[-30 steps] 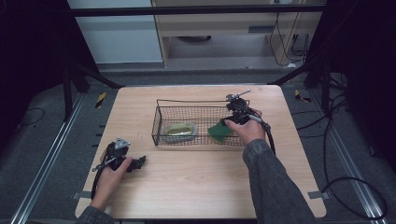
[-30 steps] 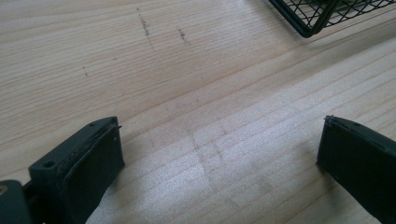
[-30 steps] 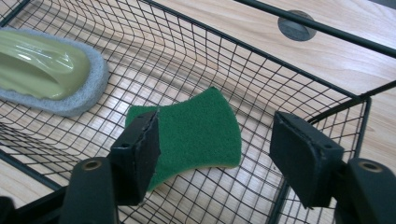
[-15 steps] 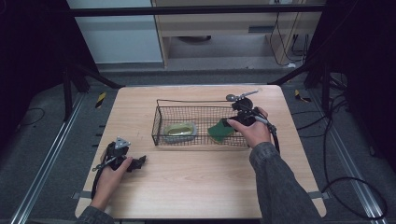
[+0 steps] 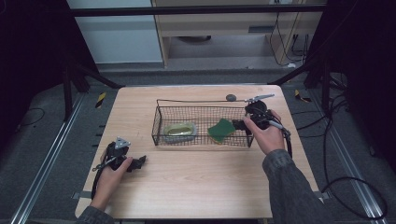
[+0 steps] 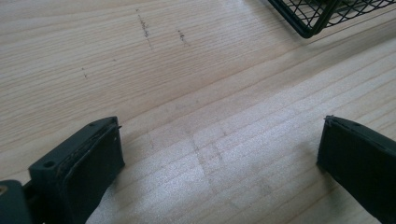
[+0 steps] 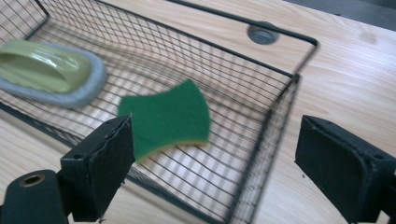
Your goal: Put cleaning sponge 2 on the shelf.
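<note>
The green scouring sponge [image 5: 221,130] lies flat on the floor of the wire basket [image 5: 201,140], in its right half, near the right end wall; in the right gripper view it [image 7: 168,116] sits just beyond the left jaw, free of both pads, a thin yellow edge showing along its near side; its outline is slightly blurred there. No brand, label or writing can be read on it, nor on anything else in the pictures.

The right gripper [image 5: 246,122] is held at the basket's right end, beside the rim; its jaws have just been opening and now stand wide apart with nothing between them but mesh and table; the right hand [image 5: 267,136] covers most of its body in the high view.

In the left half of the basket lies a pale green scrubber with a grey pad [image 5: 179,129], well apart from the sponge; in the right gripper view its left end [image 7: 51,72] is cut off by the frame. A small dark round disc [image 5: 230,97] sits on the table [image 5: 196,186] just behind the basket; what it is cannot be made out.

The left gripper [image 5: 136,163] rests low on the table at the near left, held by the left hand [image 5: 112,173], well apart from the basket; its jaws are spread wide over bare wood; a basket corner [image 6: 322,14] is cut off at the top of the left gripper view.
</note>
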Tool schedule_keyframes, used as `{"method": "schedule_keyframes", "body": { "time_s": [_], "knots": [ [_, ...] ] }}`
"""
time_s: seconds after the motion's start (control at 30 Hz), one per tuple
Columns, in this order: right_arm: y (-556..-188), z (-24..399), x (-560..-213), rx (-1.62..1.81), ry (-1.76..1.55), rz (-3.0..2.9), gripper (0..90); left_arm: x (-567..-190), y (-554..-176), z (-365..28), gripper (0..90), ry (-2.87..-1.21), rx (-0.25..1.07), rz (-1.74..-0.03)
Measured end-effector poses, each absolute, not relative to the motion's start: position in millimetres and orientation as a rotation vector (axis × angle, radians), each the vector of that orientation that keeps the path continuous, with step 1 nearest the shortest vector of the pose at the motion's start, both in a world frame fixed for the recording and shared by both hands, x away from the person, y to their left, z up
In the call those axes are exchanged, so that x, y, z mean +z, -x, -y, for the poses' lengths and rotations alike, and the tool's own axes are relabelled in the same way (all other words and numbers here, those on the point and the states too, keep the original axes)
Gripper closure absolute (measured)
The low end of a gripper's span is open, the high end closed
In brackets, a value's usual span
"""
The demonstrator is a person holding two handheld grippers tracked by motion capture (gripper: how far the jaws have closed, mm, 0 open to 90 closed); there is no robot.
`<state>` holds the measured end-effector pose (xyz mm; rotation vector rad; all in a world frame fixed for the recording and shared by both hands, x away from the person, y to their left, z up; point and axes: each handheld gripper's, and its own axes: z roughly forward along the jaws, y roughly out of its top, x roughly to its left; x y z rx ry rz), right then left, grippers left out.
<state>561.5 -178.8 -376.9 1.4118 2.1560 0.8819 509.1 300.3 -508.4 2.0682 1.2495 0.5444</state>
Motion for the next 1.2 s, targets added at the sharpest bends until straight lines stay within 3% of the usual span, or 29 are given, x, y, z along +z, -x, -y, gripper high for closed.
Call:
{"method": "schedule_keyframes", "body": {
  "time_s": [0.27, 0.63, 0.9, 1.2],
  "knots": [
    [-541, 212, -380, 0.908, -1.415, -2.115, 10.3, -508, -509, -300, 0.0, -2.068, 0.545, -1.25],
    [-510, 250, -410, 0.996, -1.461, -2.064, 11.0, -508, -510, -300, 0.0, -2.072, 0.545, -1.25],
    [-486, 271, -453, 0.945, -1.538, -2.084, 10.0, -508, -510, -300, 0.0, -2.072, 0.546, -1.25],
    [-484, 288, -501, 0.87, -1.627, -2.051, 8.3, -508, -510, -300, 0.0, -2.072, 0.545, -1.25]
  ]
}}
